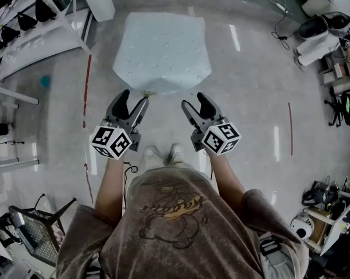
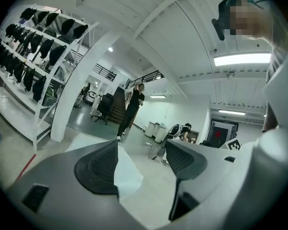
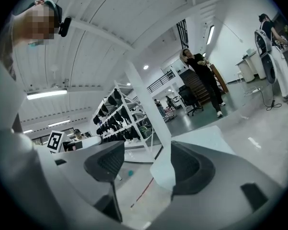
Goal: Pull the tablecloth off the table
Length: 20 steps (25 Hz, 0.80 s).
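Tablecloth (image 1: 162, 51): a pale blue sheet spread on the grey floor straight ahead of the person. No table shows under it or anywhere near, so it looks to be already off.

At the far left stands a shelf rack (image 1: 41, 16), and a red floor line (image 1: 86, 80) runs near to far just left of the cloth.

The left gripper (image 1: 135, 97) is held level with its jaws wide apart. In its own view nothing sits between the pads, and the cloth (image 2: 127, 174) shows on the floor beyond them. The cloth's near edge lies just past both sets of fingertips and is centred between the two hands, so neither hand is clearly the nearer. Its left near corner sits closest to the left gripper. The sheet widens slightly towards the person, its length running away from them.

The right gripper (image 1: 195, 100) is also level, parted and empty, and the cloth (image 3: 206, 138) again lies past its jaws.

Bare floor lies on both sides of the cloth and back towards the person's shoes (image 1: 163, 153). A second red line (image 1: 290, 127) and the clutter of gear (image 1: 332, 34) on the right are well apart from it. Judging by this, any further pull towards the person would meet nothing.
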Motion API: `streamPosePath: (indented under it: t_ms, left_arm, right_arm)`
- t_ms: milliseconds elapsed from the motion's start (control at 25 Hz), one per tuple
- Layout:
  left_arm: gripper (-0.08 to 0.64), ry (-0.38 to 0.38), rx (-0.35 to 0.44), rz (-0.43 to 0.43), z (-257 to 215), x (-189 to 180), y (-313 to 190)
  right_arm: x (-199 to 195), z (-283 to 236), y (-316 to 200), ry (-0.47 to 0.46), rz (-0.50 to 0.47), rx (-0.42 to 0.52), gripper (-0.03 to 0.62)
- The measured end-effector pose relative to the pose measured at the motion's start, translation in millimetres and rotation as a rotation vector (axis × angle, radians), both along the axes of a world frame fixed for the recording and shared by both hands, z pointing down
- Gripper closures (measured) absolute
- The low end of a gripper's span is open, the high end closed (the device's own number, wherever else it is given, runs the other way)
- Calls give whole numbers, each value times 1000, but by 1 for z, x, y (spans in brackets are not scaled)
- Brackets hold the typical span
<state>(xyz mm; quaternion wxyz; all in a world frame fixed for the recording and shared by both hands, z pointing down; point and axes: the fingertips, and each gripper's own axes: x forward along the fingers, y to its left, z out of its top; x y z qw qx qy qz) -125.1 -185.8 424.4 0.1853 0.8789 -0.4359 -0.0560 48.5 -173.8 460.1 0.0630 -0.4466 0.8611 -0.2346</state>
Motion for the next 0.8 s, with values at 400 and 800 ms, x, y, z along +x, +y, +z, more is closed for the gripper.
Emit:
streamPosePath:
  t_ms: [400,800]
  left_arm:
    - [256,11,-68,36,47,8,-17]
    - [256,-45,-119,51,123,14,-53]
  right_arm:
    - [2,46,-15,-22,-8,-58,284]
    - [6,123,-49,-25,-9,-126,262]
